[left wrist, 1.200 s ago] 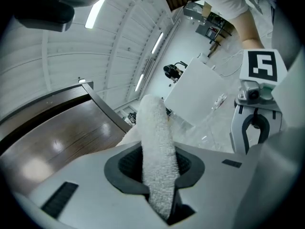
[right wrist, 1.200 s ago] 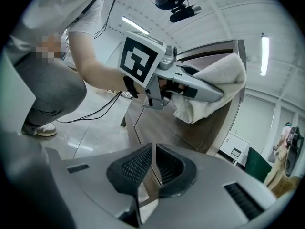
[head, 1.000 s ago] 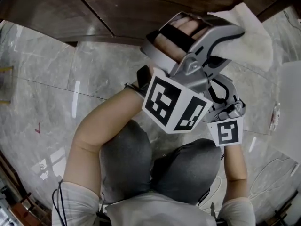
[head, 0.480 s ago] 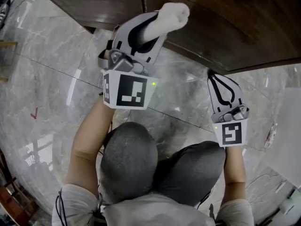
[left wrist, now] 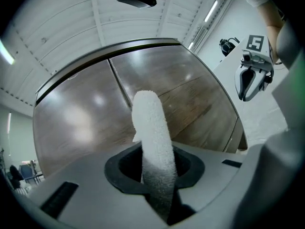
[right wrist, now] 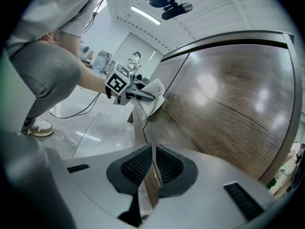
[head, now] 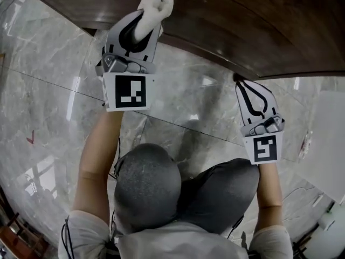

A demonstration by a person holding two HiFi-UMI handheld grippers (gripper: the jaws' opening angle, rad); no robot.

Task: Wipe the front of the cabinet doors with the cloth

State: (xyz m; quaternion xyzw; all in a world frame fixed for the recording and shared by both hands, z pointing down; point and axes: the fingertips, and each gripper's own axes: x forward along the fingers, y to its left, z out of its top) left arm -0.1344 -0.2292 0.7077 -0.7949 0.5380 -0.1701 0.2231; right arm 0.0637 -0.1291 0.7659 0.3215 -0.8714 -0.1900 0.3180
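- Head view: the left gripper (head: 141, 30) sits at 11 o'clock, its jaws clenched on a white cloth (head: 154, 4) whose bunched end pokes out past the tips. The cloth overlaps the lower part of the dark wooden cabinet doors (head: 242, 26), which span the frame from 12 to 2 o'clock, close to the seam between two doors.
- The right gripper (head: 240, 85) lies at 3 o'clock, its tips touching the cabinet's bottom edge. Below both grippers, at 6 o'clock, are the person's knees (head: 148, 182) in grey trousers over a glossy marble floor (head: 48, 80).
- Left gripper view: the cloth (left wrist: 151, 128) stands upright dead centre, a thick white roll squeezed between the jaws of the left gripper (left wrist: 157, 175). Behind it the cabinet doors (left wrist: 181, 89) fill the middle, and the right gripper (left wrist: 251, 78) shows at 2 o'clock.
- Right gripper view: the jaws of the right gripper (right wrist: 153, 165) are closed on a thin door edge (right wrist: 142, 137) that runs between the ribbed pads — the panel touches both. The cabinet doors (right wrist: 233, 104) stretch from 1 to 4 o'clock. At 10 o'clock, the left gripper (right wrist: 143, 95) holds the cloth (right wrist: 155, 99) against the door face.
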